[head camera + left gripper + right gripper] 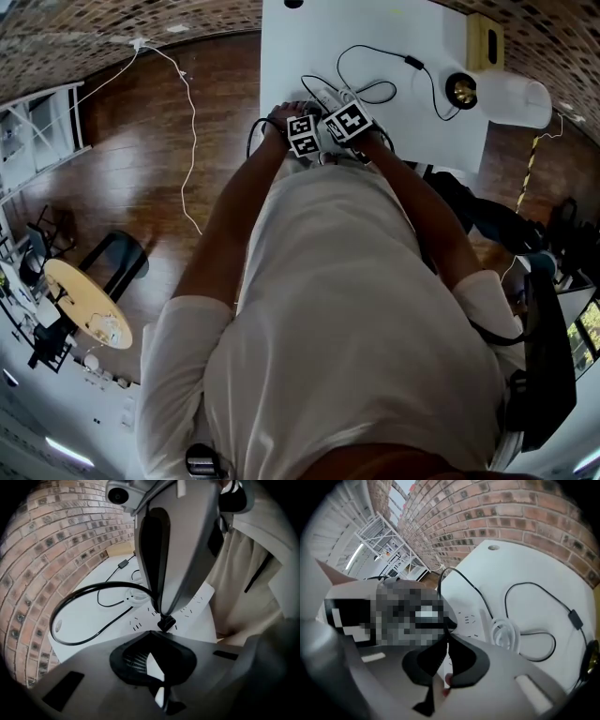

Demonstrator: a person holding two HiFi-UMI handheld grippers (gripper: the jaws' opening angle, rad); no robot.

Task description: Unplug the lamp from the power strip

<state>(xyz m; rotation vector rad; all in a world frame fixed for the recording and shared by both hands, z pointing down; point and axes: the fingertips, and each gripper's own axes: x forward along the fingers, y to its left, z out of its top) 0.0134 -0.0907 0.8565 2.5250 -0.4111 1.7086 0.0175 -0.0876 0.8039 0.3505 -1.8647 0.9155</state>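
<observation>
Plug [166, 622] on strip [199, 603], mid-frame, clamped in right gripper [163, 613] jaws; left gripper [153, 635] jaws closed together just below. Lamp [514, 98] upper right on surface [281, 56].

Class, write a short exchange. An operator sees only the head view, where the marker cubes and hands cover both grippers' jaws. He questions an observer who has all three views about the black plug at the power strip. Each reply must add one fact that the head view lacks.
Operator: I can't see under the cubes. Is the right gripper on anything?
Observer: Yes. In the left gripper view the right gripper comes down from above, shut on the plug.
Operator: Is the plug out yet?
Observer: No. It sits in a socket of the strip, with empty sockets on either side.
</observation>
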